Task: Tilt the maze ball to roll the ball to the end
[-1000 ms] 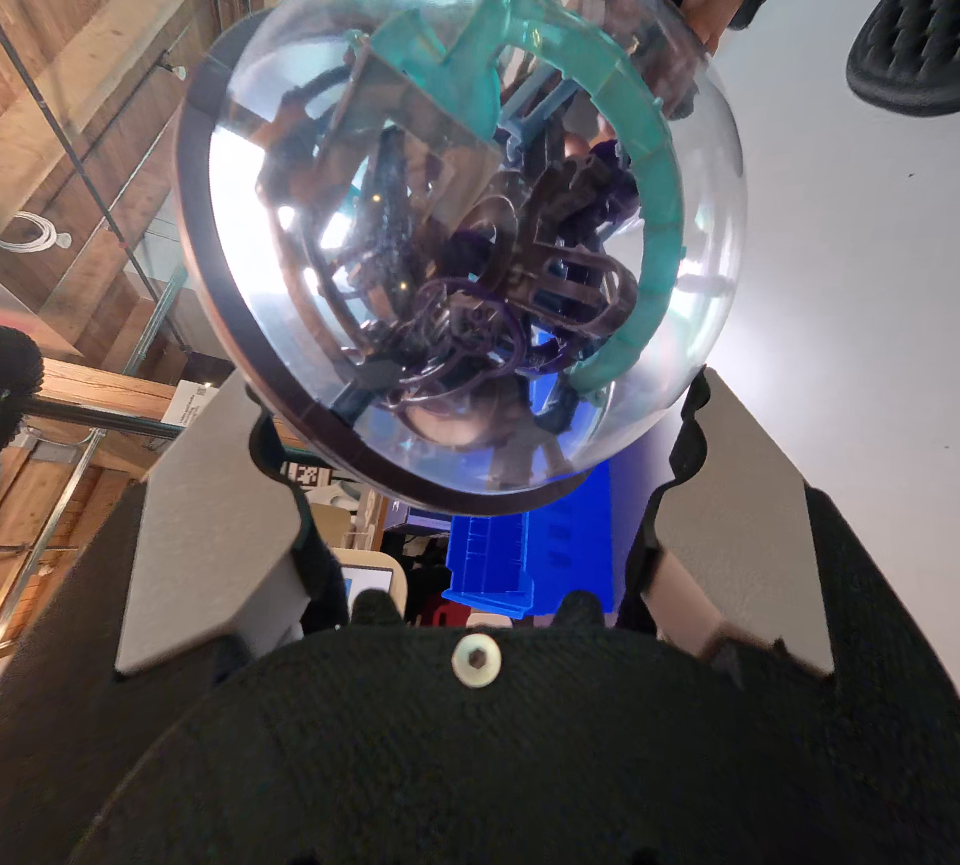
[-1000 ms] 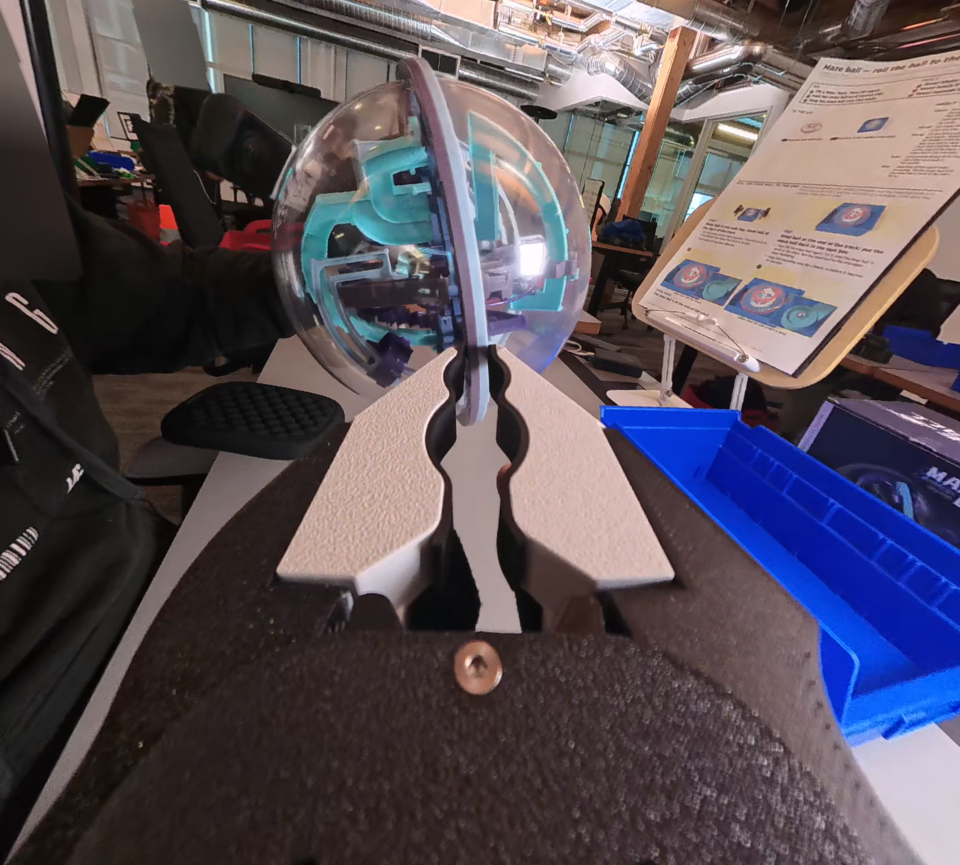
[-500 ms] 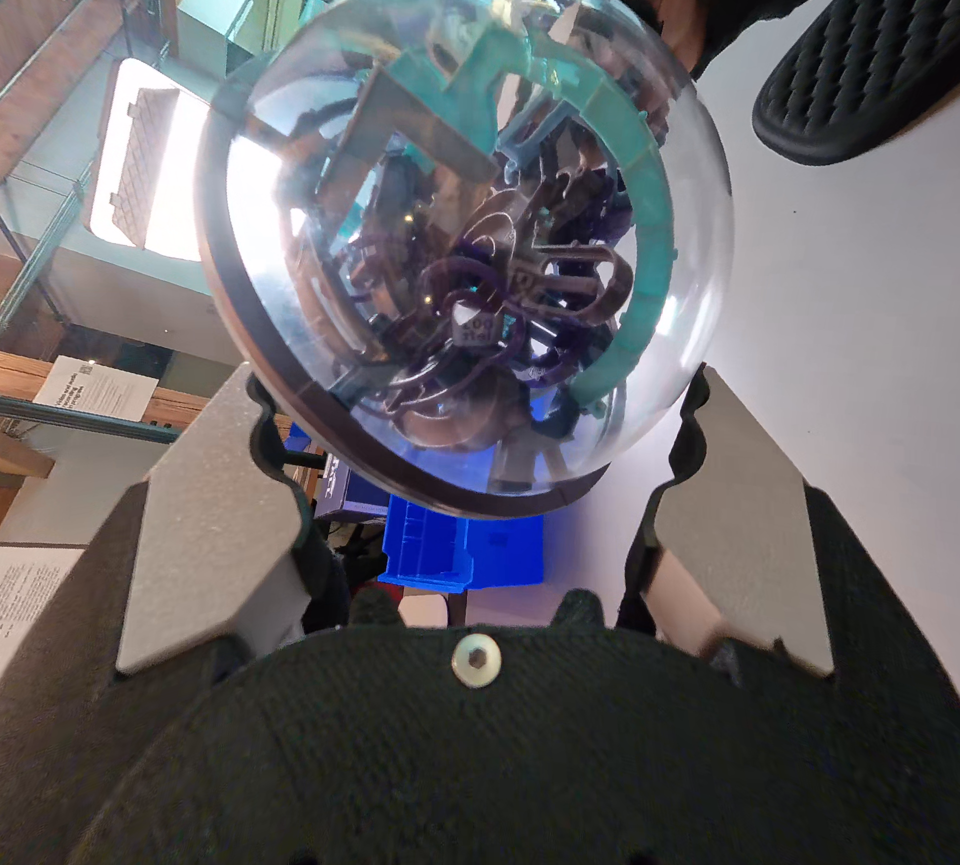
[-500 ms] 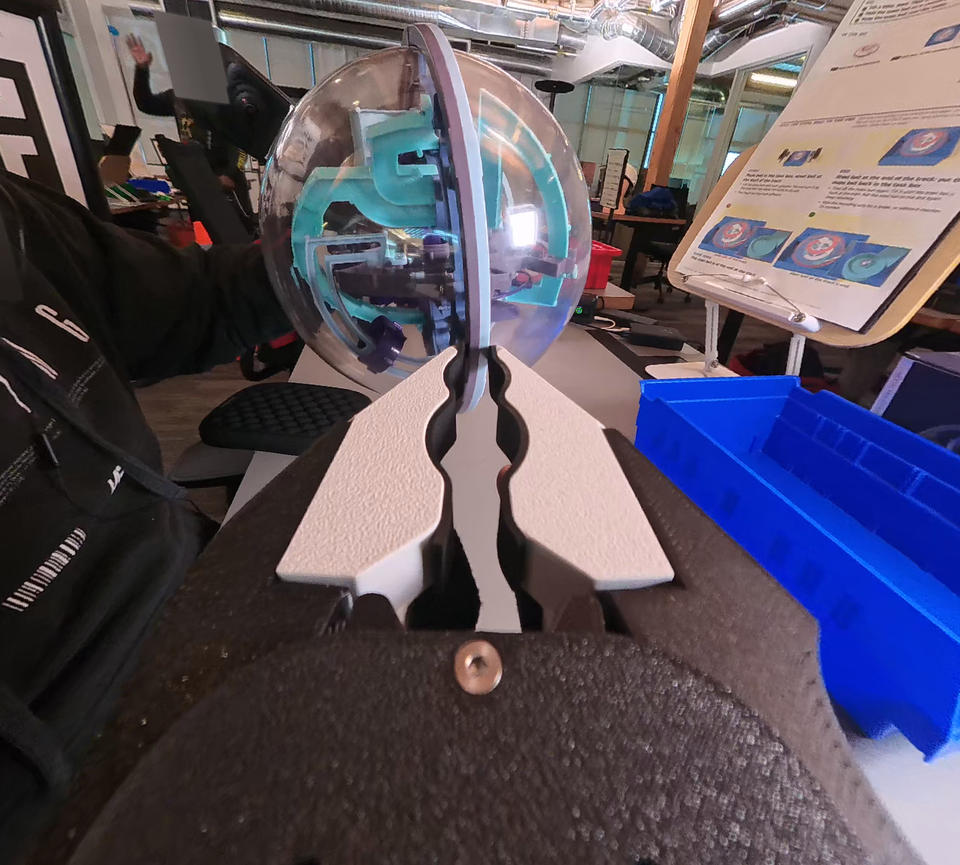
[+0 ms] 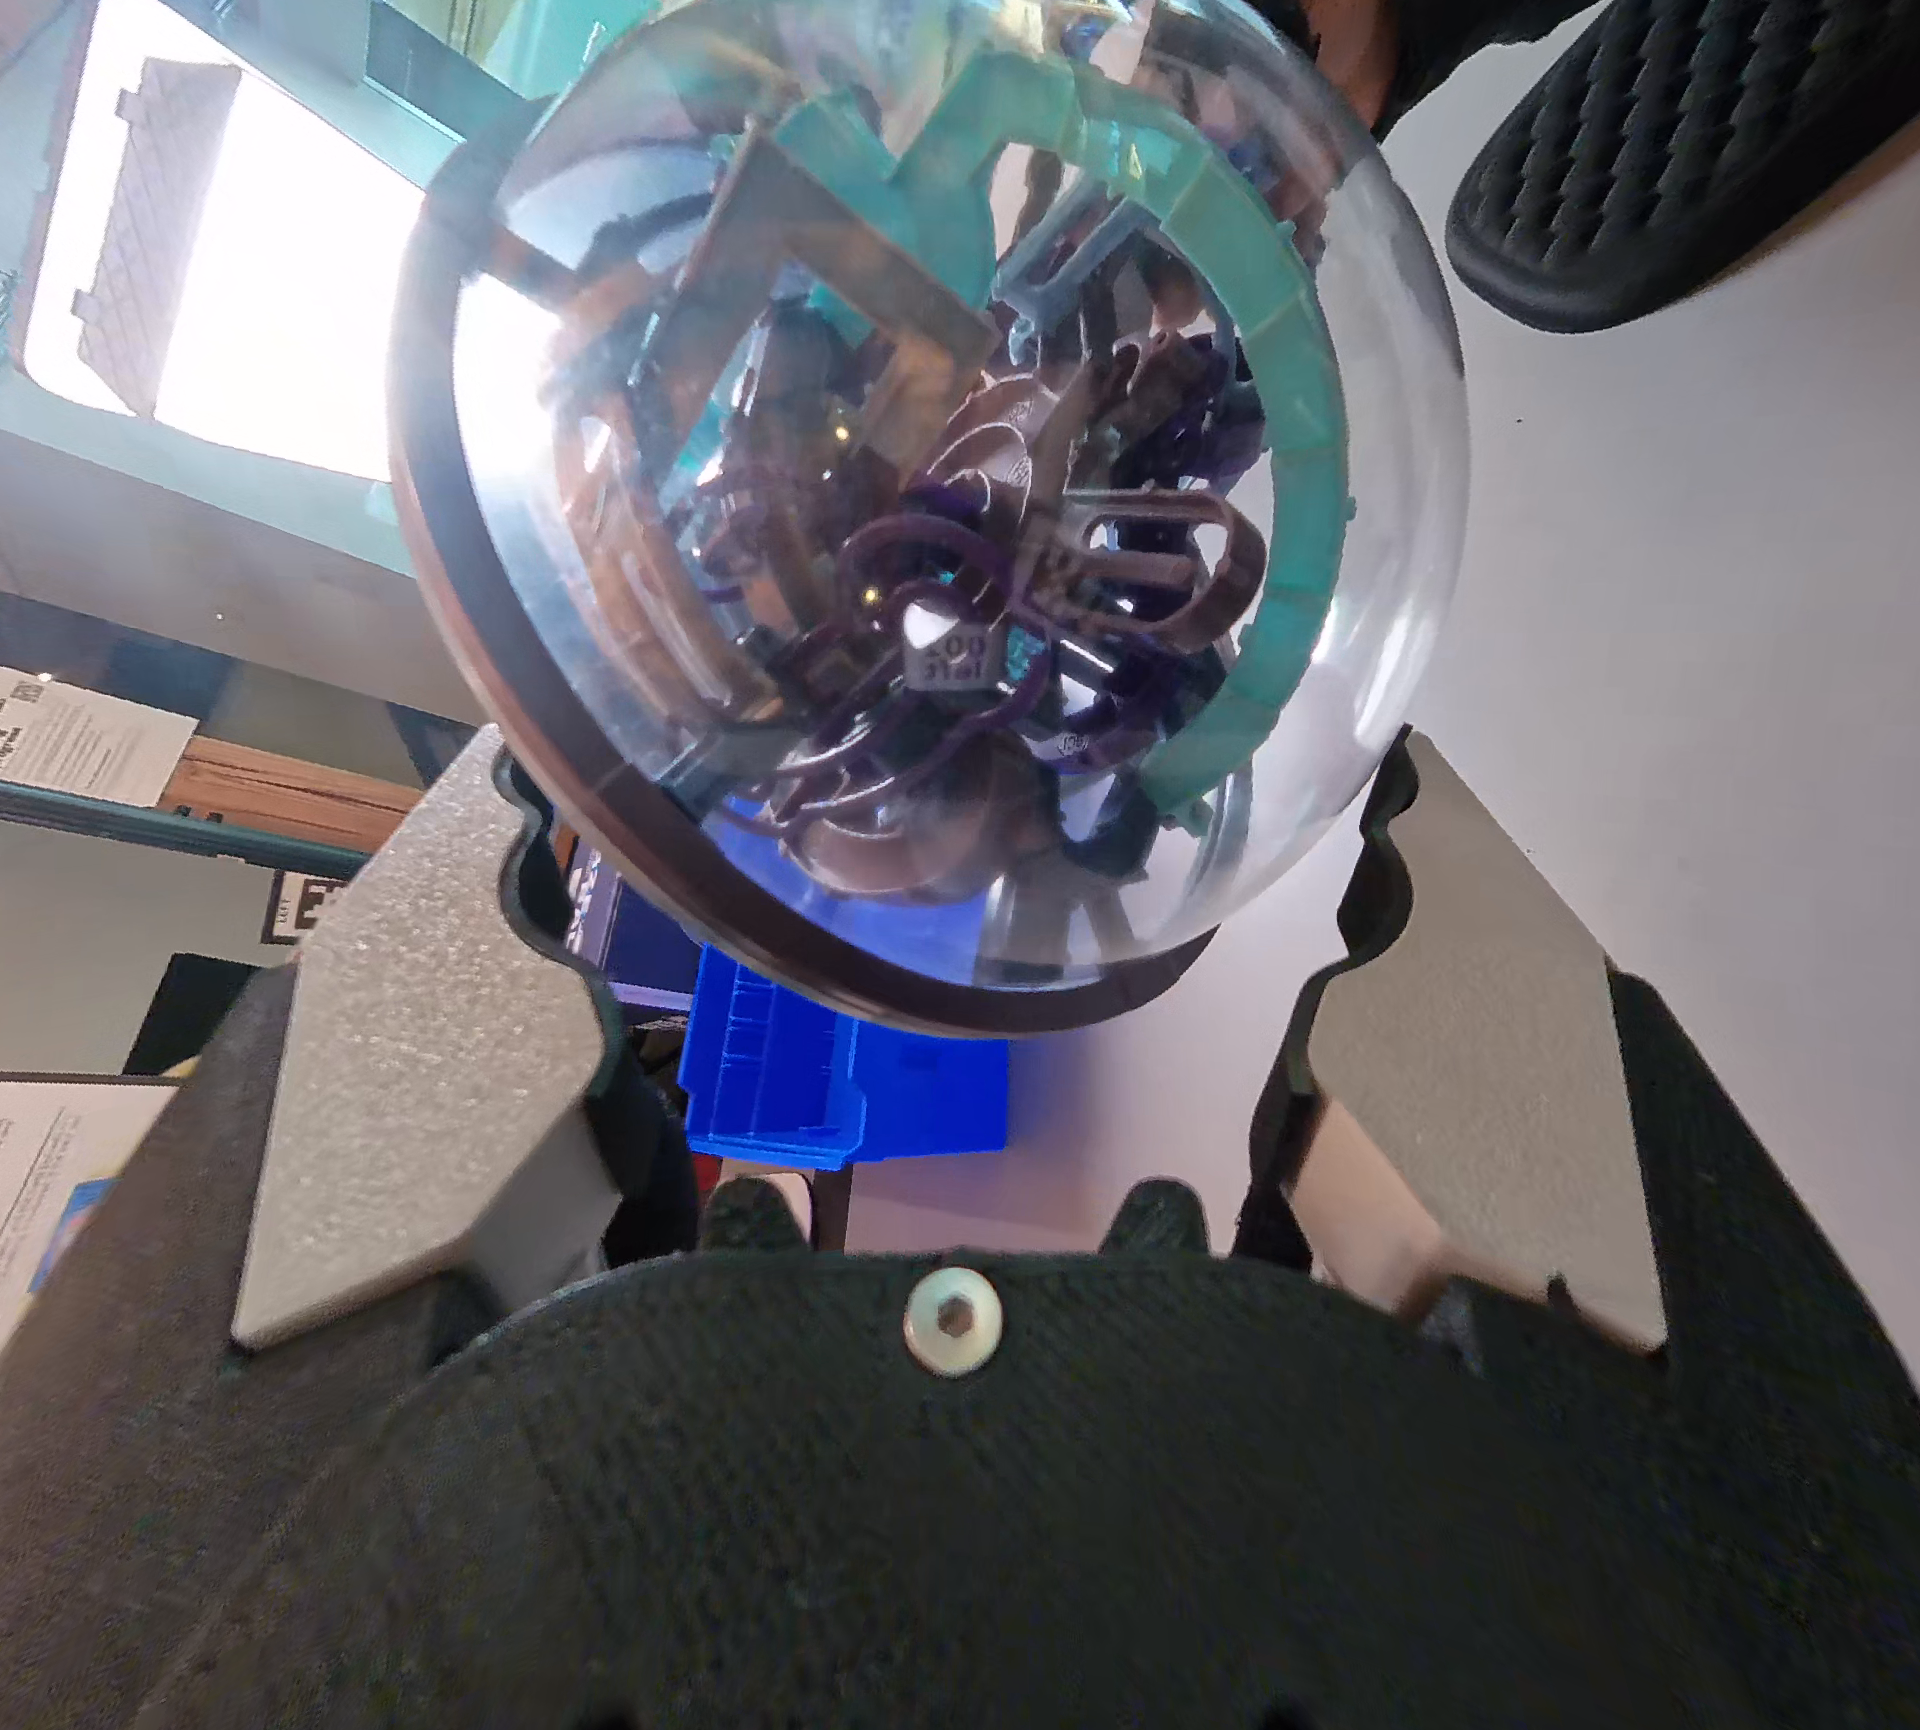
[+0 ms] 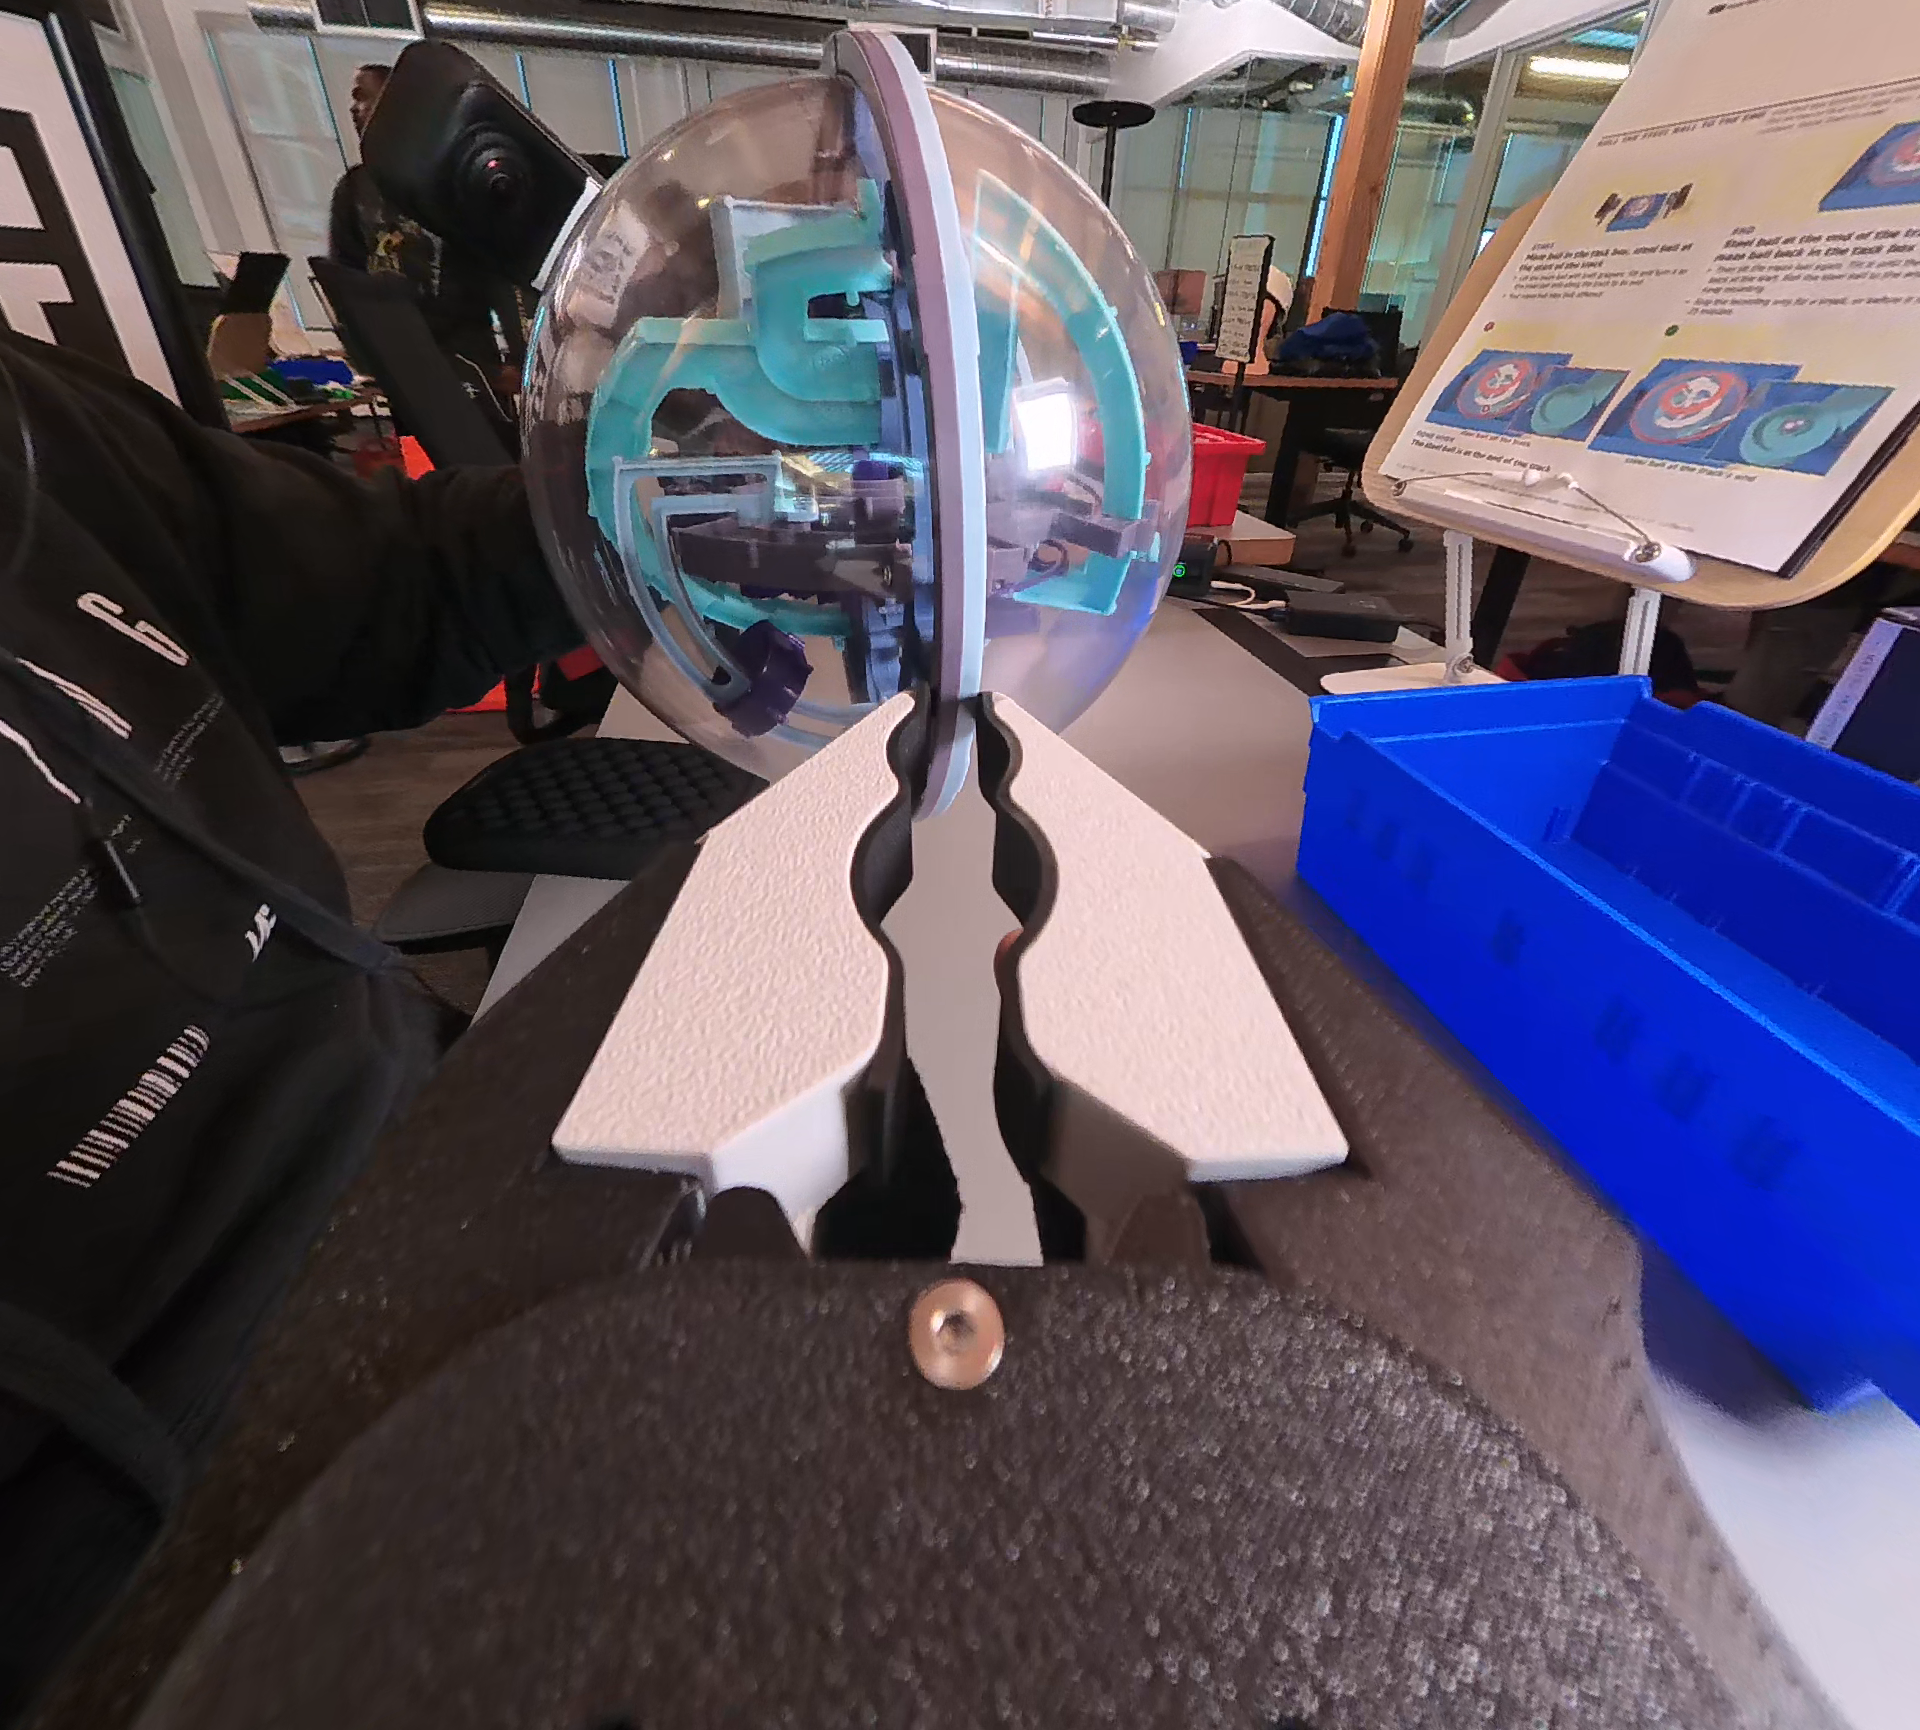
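Maze ball (image 6: 852,423) tilted further; right claw (image 6: 945,745) pinching its rim.

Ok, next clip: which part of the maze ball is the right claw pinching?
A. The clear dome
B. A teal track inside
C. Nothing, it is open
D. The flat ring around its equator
D: in the right wrist view the right claw is shut on the flat ring of the maze ball, edge-on between its tips.

Right tool (image 6: 948,745) pinching the grey rim of the clear maze ball (image 6: 854,423), blue bin (image 6: 1621,891) just beside
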Demonstrator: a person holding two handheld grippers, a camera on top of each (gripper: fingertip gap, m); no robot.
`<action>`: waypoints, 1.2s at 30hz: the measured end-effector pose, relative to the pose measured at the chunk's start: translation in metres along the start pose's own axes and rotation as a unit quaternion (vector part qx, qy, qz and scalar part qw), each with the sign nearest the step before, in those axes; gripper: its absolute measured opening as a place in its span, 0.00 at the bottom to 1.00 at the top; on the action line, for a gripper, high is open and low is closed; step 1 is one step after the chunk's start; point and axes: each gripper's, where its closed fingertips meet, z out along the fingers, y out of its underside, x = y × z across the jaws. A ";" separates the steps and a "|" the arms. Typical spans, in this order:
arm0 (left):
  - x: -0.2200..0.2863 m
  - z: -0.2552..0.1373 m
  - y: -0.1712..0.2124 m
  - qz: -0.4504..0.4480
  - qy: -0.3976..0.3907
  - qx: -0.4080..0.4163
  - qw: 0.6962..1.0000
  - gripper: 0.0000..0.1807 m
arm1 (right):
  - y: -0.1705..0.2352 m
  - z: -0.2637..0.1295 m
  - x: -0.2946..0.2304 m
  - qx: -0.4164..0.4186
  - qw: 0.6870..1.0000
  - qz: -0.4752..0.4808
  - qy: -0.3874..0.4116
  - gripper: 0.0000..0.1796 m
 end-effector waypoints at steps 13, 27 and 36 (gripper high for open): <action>0.005 0.000 0.007 -0.011 0.003 -0.003 1.000 0.84 | 0.007 0.003 0.000 -0.006 1.000 0.009 -0.001 0.03; 0.008 0.000 0.010 -0.016 0.005 -0.005 1.000 0.83 | 0.011 0.004 0.000 -0.009 1.000 0.014 -0.002 0.03; 0.009 0.000 0.011 -0.017 0.005 -0.007 1.000 0.83 | 0.013 0.005 0.001 -0.011 1.000 0.017 -0.002 0.03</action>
